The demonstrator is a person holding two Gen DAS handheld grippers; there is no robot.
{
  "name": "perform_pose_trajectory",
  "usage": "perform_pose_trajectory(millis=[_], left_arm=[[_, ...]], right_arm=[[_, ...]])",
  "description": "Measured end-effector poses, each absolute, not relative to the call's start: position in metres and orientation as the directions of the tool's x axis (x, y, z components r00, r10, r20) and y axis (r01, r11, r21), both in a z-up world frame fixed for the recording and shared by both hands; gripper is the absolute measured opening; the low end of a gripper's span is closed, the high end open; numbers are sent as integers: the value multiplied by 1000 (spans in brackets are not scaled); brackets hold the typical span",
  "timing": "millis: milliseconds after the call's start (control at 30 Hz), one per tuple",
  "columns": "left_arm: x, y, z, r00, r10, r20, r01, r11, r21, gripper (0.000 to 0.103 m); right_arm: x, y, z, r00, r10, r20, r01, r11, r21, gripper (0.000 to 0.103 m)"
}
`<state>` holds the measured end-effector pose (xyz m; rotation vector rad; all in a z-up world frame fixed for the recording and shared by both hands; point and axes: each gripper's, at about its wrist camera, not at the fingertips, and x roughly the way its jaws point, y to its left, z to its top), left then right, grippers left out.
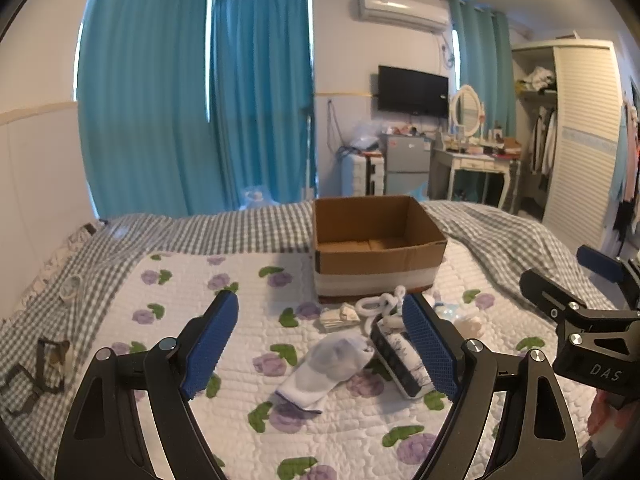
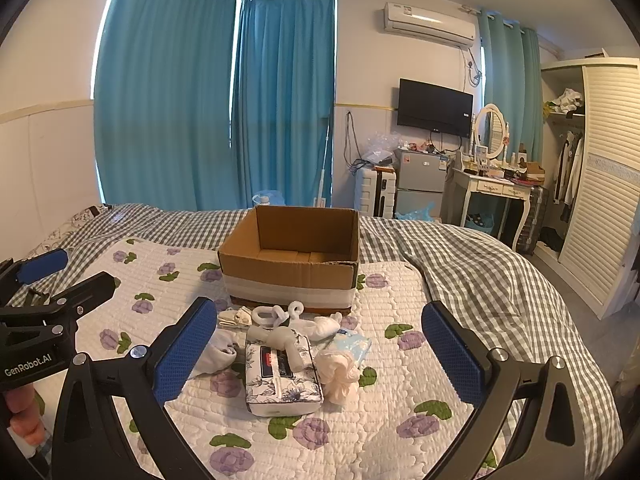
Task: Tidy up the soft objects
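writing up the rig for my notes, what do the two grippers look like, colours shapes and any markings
Both look alike: black curved frames with cut-out slots and silver bolts, and blue textured pads on the fingers. The left gripper body reads "GenRobot.AI" in white, seen from the right wrist camera; the right gripper shows "DAS". No cables or sleeves visible.

You're in somebody's bedroom: a bed [image 2: 460, 264] with a floral quilt [image 2: 400, 380], teal curtains [image 2: 168, 100], a far-wall TV [image 2: 435, 107], vanity mirror [image 2: 493, 131], and an open wardrobe [image 2: 600, 176] on the right.
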<state>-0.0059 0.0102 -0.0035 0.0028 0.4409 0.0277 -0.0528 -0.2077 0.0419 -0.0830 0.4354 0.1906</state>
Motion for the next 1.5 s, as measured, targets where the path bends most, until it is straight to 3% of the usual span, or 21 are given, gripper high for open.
perform_pose_trajectory(millis=[367, 500, 767, 967, 1133, 1333, 1400, 1500], left_arm=[[-4, 6, -3, 906, 37, -423, -37, 999, 8, 86], [8, 12, -10, 894, 64, -443, -62, 998, 19, 86], [53, 17, -73, 800, 47, -598, -68, 998, -11, 85], [85, 4, -120, 729, 14, -684, -21, 1000, -2, 85], [108, 3, -145, 691, -22, -723, 0, 1000, -30, 84], [118, 0, -165, 664, -32, -747, 32, 999, -14, 82], [116, 0, -163, 674, -36, -738, 42, 999, -11, 73], [109, -3, -159, 684, -37, -728, 63, 998, 8, 61]], right_arm=[[-46, -206, 36, 883, 164, -440, -204, 978, -45, 103], [-29, -215, 30, 860, 151, -488, -195, 980, -40, 103], [17, -230, -31, 751, 96, -653, -142, 990, -18, 99], [50, -215, -56, 696, 109, -709, -195, 980, -40, 95], [70, -216, -73, 667, 86, -740, -161, 987, -30, 76], [75, -227, -79, 655, 104, -748, -112, 993, 40, 36], [73, -227, -78, 660, 124, -741, -124, 991, 55, 24], [67, -223, -75, 668, 147, -729, -147, 987, 65, 18]])
